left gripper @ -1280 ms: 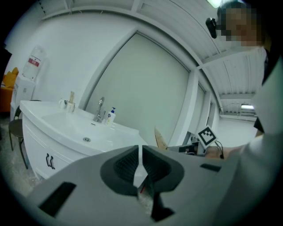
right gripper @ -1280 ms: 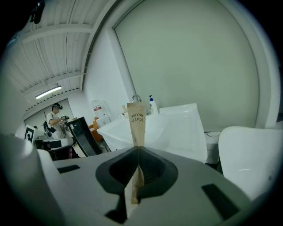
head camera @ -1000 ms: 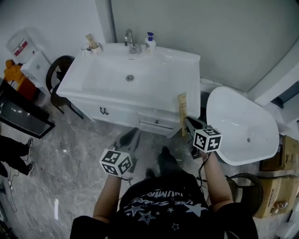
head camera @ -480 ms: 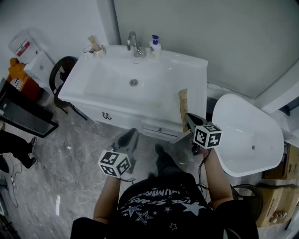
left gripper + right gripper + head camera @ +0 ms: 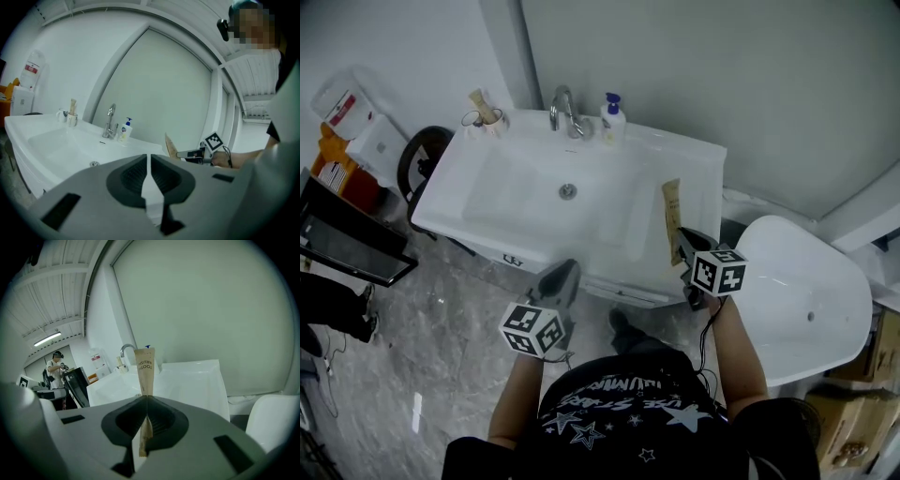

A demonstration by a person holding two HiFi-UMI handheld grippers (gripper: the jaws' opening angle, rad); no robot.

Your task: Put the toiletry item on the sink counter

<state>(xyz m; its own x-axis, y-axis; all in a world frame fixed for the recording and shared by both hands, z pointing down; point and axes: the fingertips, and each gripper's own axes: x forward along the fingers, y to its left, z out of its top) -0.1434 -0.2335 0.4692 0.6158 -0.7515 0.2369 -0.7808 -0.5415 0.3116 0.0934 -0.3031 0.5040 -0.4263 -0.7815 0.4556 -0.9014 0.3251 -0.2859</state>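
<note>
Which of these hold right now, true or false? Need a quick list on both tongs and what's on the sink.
1. The right tongs are shut on the toothbrush packet. True.
2. The left tongs hold the soap pump bottle. False: they are shut on nothing, and the bottle stands beside the faucet at the back of the sink counter.
3. The toothbrush packet lies in the basin. False: it sticks out of the right tongs, to the right of the basin.
4. A cup stands at the counter's back left corner. True.
</note>
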